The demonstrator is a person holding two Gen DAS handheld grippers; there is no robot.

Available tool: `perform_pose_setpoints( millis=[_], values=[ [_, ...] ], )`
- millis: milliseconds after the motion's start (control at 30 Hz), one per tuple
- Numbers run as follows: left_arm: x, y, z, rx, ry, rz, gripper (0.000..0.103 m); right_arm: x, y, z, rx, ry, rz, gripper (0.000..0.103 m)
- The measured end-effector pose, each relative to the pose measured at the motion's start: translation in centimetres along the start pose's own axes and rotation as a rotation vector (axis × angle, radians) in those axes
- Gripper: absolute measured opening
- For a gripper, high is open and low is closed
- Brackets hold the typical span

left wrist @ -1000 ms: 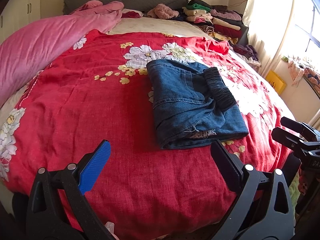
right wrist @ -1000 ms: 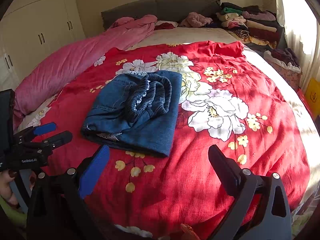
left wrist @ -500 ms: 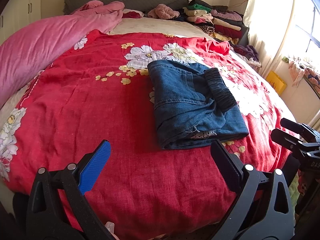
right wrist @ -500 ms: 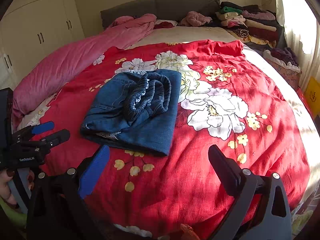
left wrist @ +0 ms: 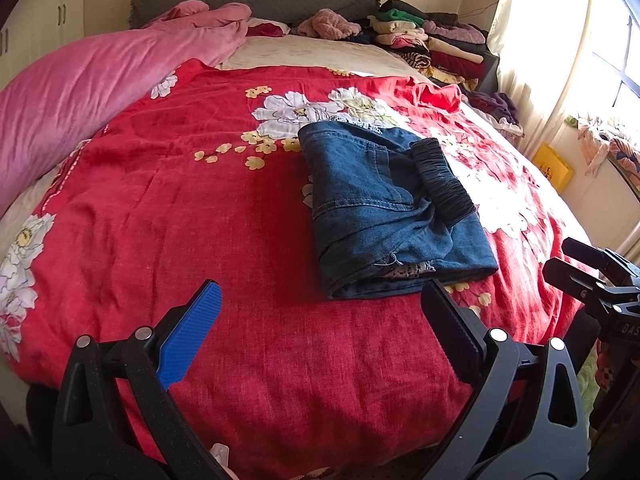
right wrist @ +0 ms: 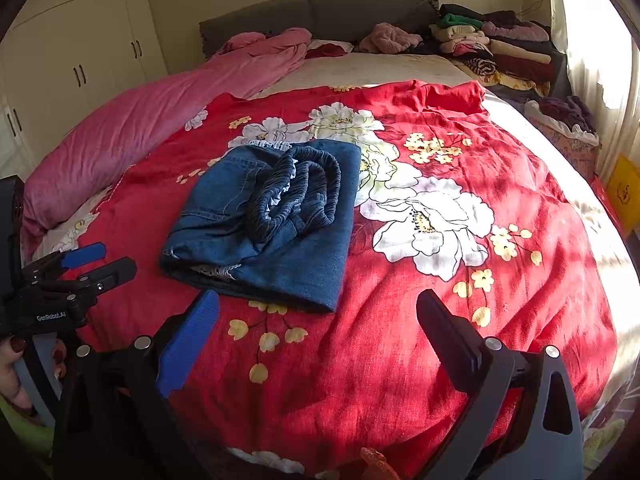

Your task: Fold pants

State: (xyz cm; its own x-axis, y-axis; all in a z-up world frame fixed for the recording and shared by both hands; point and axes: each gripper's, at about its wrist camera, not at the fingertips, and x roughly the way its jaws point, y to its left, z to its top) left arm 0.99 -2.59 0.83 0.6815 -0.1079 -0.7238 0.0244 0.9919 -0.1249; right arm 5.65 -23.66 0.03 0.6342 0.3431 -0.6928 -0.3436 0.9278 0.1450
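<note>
Pants (left wrist: 394, 212) folded compact, centre frame on bed (left wrist: 160, 208). Left gripper (left wrist: 320, 328), right gripper (right wrist: 320, 332): fingers spread wide, empty. Nothing apparently left.

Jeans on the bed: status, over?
Left tongs open, empty. Right tongs open, empty. Jeans folded on the red bedspread, waistband on top. Nothing in the way.

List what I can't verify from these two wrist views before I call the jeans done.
- Underside layers of the folded jeans: hidden by the top layer in both views.
- Pale patterned fabric at the near edge: too small to identify.
- Bed's near edge: blocked by the open left gripper and the open right gripper.
- Clothes stack: items too small to distinguish.
</note>
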Motion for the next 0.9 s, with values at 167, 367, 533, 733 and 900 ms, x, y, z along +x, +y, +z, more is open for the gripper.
perform_pose_setpoints(
  millis=[167,367,533,733,900],
  values=[
    [0.0,0.0,-0.1,0.002,0.000,0.001,0.094,0.0,0.0,0.0,-0.001,-0.001,0.000,0.098],
    [0.0,0.1,-0.1,0.002,0.008,0.004,0.094,0.0,0.0,0.1,-0.002,-0.001,-0.002,0.098],
    [0.1,-0.1,-0.2,0.014,0.018,0.010,0.094,0.1,0.0,0.1,-0.002,0.001,-0.003,0.098],
    [0.3,0.3,-0.2,0.011,0.033,0.005,0.094,-0.1,-0.2,0.1,-0.001,0.000,-0.007,0.098],
    [1.0,2.3,0.3,-0.049,0.059,0.098,0.094,0.0,-1.8,0.4,0.020,-0.003,-0.023,0.098]
  ],
)
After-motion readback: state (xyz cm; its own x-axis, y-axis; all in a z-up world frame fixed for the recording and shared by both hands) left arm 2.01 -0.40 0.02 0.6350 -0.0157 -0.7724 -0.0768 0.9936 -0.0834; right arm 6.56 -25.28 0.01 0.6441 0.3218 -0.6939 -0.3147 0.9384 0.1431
